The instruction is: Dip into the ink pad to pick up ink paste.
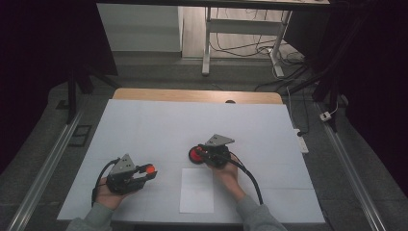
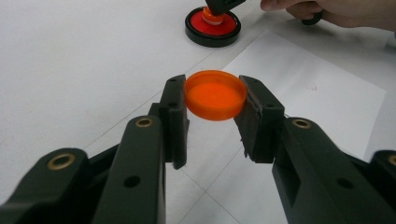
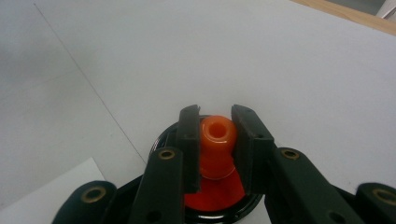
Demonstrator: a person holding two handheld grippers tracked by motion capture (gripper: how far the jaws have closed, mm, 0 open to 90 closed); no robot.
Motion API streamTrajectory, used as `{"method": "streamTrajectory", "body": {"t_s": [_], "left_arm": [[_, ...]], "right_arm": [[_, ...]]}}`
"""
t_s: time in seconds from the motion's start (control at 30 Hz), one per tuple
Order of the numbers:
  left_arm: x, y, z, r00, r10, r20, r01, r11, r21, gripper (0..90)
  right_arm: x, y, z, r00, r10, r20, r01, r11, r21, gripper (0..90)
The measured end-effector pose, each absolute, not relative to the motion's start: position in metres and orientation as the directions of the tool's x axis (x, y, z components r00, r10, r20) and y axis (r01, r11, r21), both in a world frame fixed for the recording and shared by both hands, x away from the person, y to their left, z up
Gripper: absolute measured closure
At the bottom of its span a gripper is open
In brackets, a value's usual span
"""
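Left hand-held gripper (image 2: 215, 109) pinches light, rigid orange cap (image 2: 215, 94) by its rim; right hand-held gripper (image 3: 215, 140) clamps slick stamp knob (image 3: 216, 135).

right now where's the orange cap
The orange cap is clamped between the left gripper's jaws, held above the table at the high view's lower left, left of the white paper sheet.

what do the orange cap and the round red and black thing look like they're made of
Orange cap: looks like moulded plastic, slightly translucent with a dull sheen; its thin even rim glows where light passes, held in the left gripper.

Red and black base: probably plastic too; the black rim is glossy with a highlight, the red inside flatter. The orange knob in the right gripper looks like shiny, smooth plastic.
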State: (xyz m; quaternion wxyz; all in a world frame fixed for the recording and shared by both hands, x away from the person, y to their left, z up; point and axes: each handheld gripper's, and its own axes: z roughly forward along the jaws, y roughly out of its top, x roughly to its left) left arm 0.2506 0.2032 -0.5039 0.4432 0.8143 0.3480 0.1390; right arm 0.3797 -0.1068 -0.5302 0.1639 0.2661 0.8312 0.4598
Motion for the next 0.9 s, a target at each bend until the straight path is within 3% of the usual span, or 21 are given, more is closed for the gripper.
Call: {"method": "streamTrajectory", "body": {"t_s": [0.9], "left_arm": [[0.2499,0.2042,-0.5023,0.716,0.693,-0.082,0.441,-0.358,0.823,64.6]], "right_arm": [[0.3803,-0.106,-0.5284,-0.806,0.591,-0.026,0.296,0.44,0.848,72.9]]}}
